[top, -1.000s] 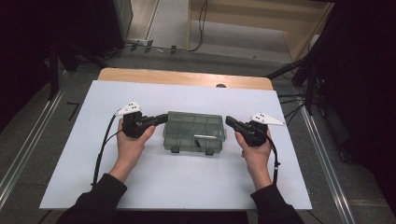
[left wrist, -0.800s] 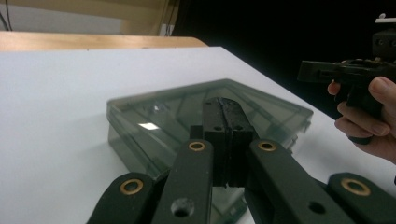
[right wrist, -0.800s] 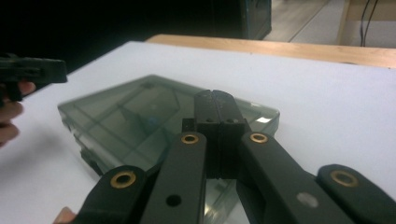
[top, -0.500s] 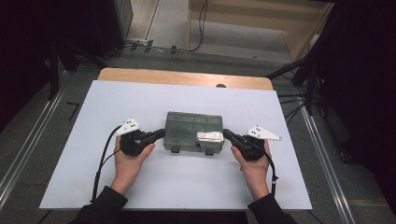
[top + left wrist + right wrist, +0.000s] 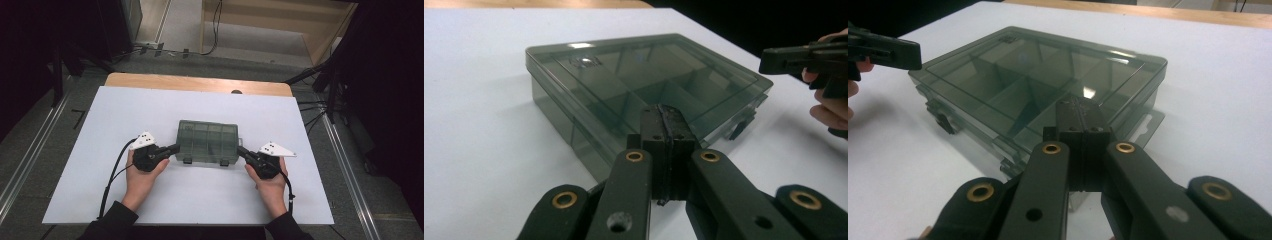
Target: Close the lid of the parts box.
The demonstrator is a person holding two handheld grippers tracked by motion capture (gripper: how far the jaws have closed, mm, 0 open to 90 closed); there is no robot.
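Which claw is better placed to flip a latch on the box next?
Left, only just: the left claw and right claw are both shut at the box's front corners, but the left tip seems slightly nearer its latch.

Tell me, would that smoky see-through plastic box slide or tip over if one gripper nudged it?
The compartment box would probably slide rather than tip: it is low, wide and lies flat on the smooth white table. It looks rigid, with hard walls and dividers, so it should not flex. Its compartments appear empty, so it is likely light.
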